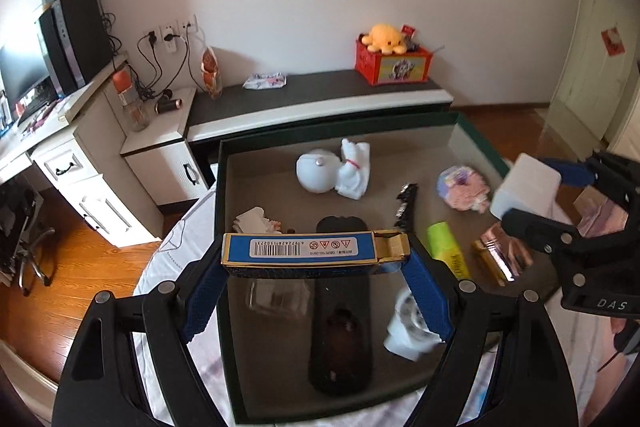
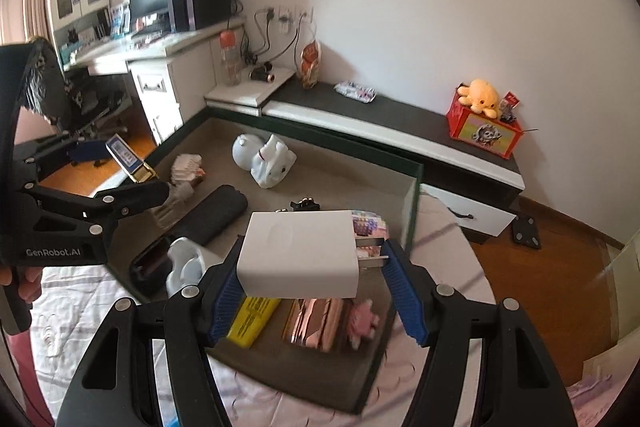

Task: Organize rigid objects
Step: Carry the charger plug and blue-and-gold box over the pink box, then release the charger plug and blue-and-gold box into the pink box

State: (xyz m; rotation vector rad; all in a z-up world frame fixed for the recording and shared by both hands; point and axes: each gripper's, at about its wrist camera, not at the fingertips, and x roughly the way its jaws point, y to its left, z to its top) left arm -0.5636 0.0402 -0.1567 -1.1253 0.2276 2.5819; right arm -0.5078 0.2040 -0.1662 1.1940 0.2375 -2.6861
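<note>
Bedroom desk and low cabinet sit behind an open box on the bed. Left gripper clamps a blue carton, right gripper a white charger, both above it. Each should descend level onto bare floor before releasing, avoiding the 2 figurines.

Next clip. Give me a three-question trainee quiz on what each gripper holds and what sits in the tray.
1. True or false: the left gripper is shut on a blue and gold box.
2. What does the right gripper hold? A) white charger block B) yellow box C) orange plush
3. Fill in: the white cat figurine lies in the dark green ____.

Key: 1 true. 2 A; its metal prongs point toward the right finger. 3 tray; the yellow box and rose-gold box lie there too.
</note>
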